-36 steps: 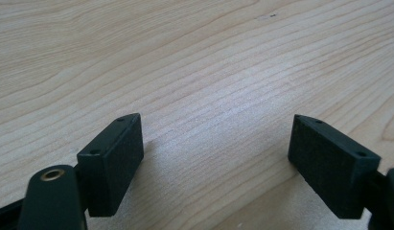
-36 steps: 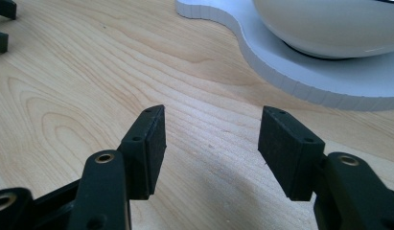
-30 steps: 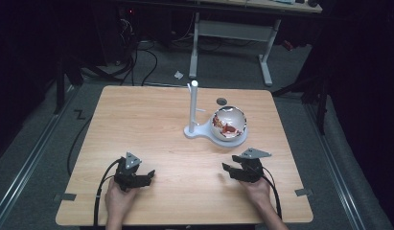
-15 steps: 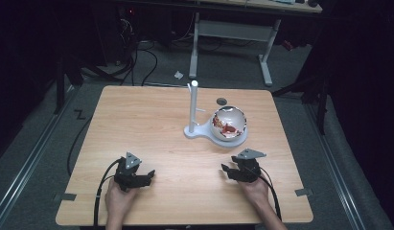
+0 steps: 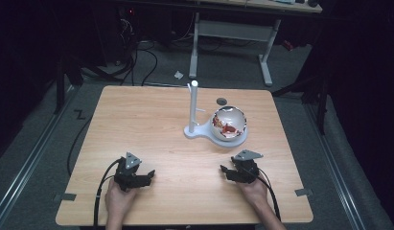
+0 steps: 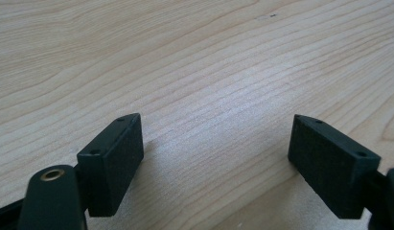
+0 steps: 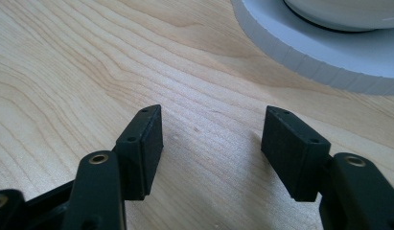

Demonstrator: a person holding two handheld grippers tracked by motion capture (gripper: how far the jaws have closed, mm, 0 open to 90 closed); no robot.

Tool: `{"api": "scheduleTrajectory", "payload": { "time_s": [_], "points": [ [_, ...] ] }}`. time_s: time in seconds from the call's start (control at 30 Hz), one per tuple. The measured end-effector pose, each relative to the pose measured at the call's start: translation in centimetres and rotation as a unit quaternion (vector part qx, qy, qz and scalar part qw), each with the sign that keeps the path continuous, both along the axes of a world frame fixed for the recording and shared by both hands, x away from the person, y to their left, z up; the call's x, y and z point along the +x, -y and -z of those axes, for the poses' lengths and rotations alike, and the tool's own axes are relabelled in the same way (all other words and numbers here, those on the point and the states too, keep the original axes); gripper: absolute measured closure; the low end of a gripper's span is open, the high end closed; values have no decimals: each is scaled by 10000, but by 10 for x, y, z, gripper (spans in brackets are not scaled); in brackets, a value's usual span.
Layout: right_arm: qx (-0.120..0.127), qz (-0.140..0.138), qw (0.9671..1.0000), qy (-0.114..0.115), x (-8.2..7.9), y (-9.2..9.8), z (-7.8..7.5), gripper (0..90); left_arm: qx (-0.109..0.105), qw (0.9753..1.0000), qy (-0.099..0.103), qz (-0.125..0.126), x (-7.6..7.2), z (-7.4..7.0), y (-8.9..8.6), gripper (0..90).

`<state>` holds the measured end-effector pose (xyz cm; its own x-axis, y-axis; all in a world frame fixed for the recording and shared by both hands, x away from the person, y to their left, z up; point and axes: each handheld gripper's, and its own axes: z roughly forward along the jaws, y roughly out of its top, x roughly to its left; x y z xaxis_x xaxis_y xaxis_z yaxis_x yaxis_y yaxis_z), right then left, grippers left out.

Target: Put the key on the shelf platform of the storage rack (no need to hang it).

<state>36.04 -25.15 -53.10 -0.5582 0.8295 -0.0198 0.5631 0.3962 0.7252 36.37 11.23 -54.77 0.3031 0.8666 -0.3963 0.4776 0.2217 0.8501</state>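
A white stand (image 5: 211, 135) with an upright post (image 5: 193, 108) rests on the wooden table (image 5: 146, 120), right of centre. A shiny round bowl (image 5: 228, 122) with red-brown contents sits on the stand's disc. My left gripper (image 5: 145, 177) lies near the front left, open, with bare wood between its jaws (image 6: 216, 143). Near the front right my right gripper (image 5: 227, 171) is open too and holds nothing (image 7: 211, 129). In the right gripper view the white stand's base (image 7: 329, 57) lies just beyond the jaws.
A small dark round spot (image 5: 222, 101) marks the table behind the bowl. Beyond the far edge stand a white desk frame (image 5: 233, 33) and cables on a grey floor. Tape marks sit at the front corners (image 5: 64, 197).
The right gripper has shifted slightly toward the front and lower on the table. The left gripper and the bowl stay where they were.
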Motion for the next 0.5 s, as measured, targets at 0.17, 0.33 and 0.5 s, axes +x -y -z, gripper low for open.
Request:
{"api": "scheduleTrajectory", "payload": {
  "time_s": [0.17,0.33,0.5],
  "points": [
    [-14,26,10000,5,1,0,0,376,-2,10000,0,-1,0,0,0,199],
    [-14,32,10000,-2,1,0,0,373,-1,10000,2,-1,0,0,0,199],
    [-6,14,10000,2,1,0,0,373,-1,10000,0,-1,0,0,0,199]
  ]
}}
